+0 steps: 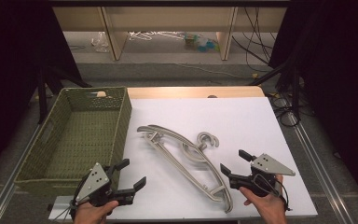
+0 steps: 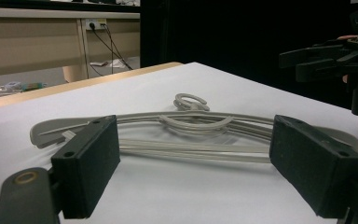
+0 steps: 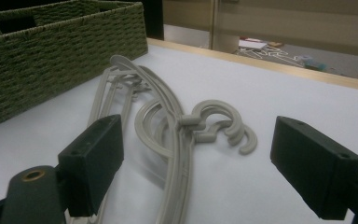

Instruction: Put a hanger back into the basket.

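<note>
A small stack of grey plastic hangers (image 1: 186, 158) lies diagonally on the white tabletop, hooks pointing right. My left gripper (image 1: 133, 172) is open at the front left, between the basket and the hangers, touching neither. In the left gripper view the hangers (image 2: 191, 126) lie beyond my open left gripper (image 2: 200, 158), with nothing between its jaws. My right gripper (image 1: 233, 161) is open just right of the hangers' near end. The right gripper view has the hooks (image 3: 219, 123) ahead of the open right gripper (image 3: 200, 168).
A green woven basket (image 1: 121, 116) stands empty at the left of the table; its wall (image 3: 51, 56) is left of the hangers. The white surface (image 1: 242, 112) ends in a wooden strip (image 1: 191, 92) at the back. Beyond are desk legs, cables and floor clutter.
</note>
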`<control>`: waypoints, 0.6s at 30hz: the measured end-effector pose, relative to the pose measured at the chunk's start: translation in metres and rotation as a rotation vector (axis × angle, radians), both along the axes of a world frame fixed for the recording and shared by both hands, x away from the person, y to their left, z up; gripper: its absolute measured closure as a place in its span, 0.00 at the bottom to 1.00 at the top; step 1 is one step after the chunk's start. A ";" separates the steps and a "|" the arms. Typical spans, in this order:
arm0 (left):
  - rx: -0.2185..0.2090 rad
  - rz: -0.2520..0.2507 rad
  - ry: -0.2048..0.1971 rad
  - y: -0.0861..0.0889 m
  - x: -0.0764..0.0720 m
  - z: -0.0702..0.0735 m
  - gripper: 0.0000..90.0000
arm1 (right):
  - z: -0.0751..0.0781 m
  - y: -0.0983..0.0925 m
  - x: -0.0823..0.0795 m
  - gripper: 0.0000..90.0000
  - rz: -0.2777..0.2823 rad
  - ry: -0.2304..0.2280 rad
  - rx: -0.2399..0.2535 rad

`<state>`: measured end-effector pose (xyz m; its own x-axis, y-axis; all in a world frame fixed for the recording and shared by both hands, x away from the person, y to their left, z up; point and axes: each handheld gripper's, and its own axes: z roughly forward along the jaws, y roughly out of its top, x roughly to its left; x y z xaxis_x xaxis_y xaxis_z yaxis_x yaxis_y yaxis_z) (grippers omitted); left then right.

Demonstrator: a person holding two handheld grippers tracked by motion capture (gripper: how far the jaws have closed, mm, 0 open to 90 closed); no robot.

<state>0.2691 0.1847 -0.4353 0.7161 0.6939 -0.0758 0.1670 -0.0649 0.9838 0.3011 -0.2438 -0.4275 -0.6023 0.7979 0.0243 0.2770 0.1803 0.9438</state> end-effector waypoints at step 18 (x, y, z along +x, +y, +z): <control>-0.006 -0.007 -0.015 -0.001 0.001 -0.001 0.18 | -0.003 0.012 0.007 0.22 0.059 0.086 -0.092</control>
